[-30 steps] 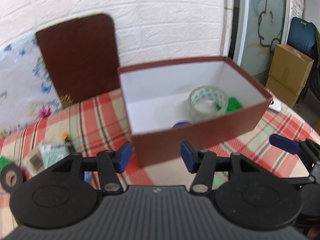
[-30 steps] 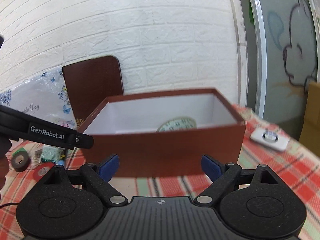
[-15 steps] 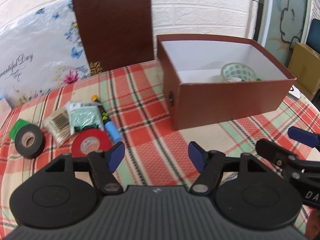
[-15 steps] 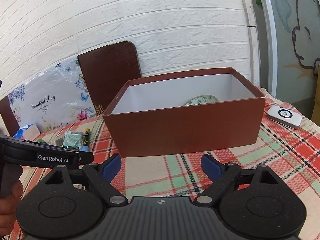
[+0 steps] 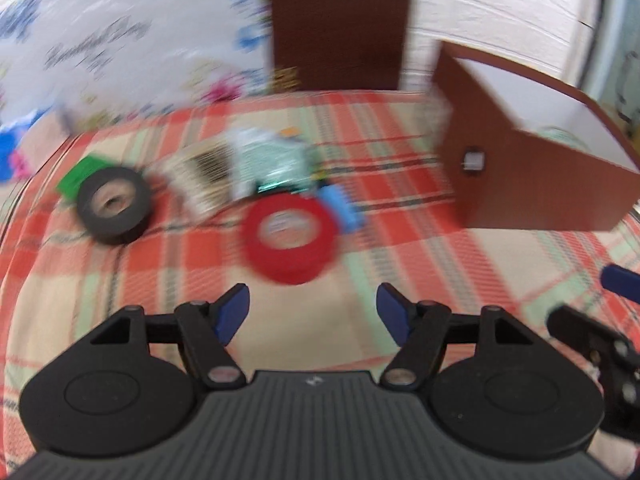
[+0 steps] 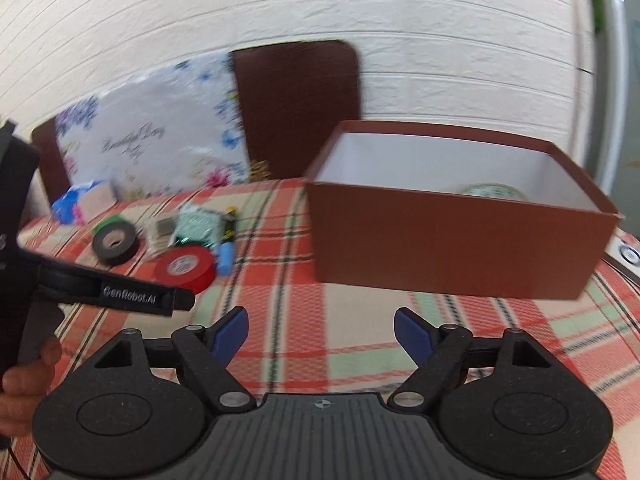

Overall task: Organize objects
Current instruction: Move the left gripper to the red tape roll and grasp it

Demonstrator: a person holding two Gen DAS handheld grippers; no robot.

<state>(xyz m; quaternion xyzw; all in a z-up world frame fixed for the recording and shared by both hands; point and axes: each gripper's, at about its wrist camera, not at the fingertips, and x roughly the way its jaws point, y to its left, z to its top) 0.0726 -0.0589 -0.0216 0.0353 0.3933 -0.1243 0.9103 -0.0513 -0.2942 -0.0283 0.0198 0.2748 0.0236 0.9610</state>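
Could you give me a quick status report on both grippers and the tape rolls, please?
Left gripper open, empty, facing red tape roll. Right gripper empty, jaws closing, toward brown box. Black tape roll on the cloth. Nothing blocking the red roll.

Looks like somebody's home, probably: red-and-green plaid tablecloth [image 6: 360, 320], white painted brick wall [image 6: 440, 40], floral "Beautiful Day" gift bag [image 6: 152, 152].
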